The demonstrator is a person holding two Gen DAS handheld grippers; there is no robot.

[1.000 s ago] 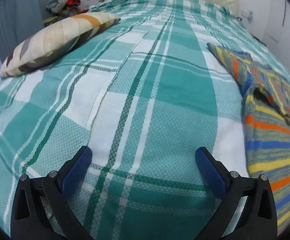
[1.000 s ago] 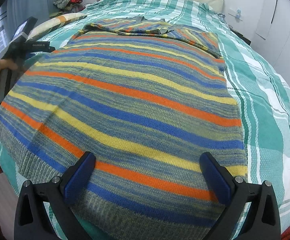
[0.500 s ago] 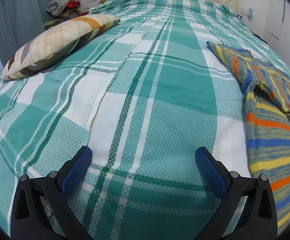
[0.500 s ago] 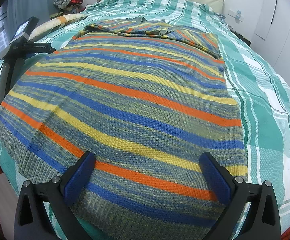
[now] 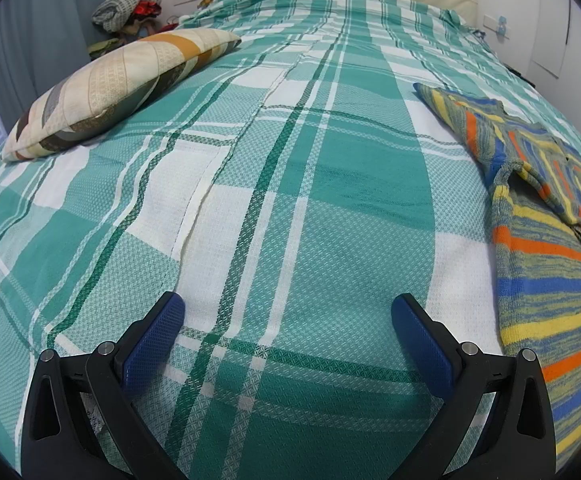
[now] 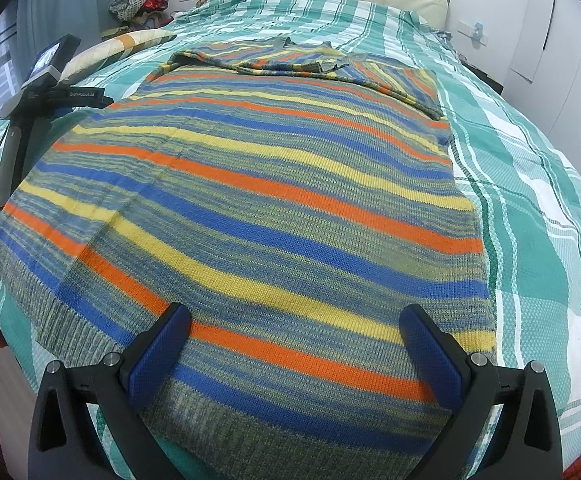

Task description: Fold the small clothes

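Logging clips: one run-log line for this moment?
striped sweater flat on bed, sleeves folded in | left gripper open | right gripper open | nothing held

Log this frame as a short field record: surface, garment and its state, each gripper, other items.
surface: bed with green plaid cover
garment: striped knit sweater, laid flat, both sleeves folded across the top
left gripper: open, over bare cover, sweater to its right, nothing held
right gripper: open, above the sweater's hem, nothing held
other items: patterned pillow; clothes pile by the headboard
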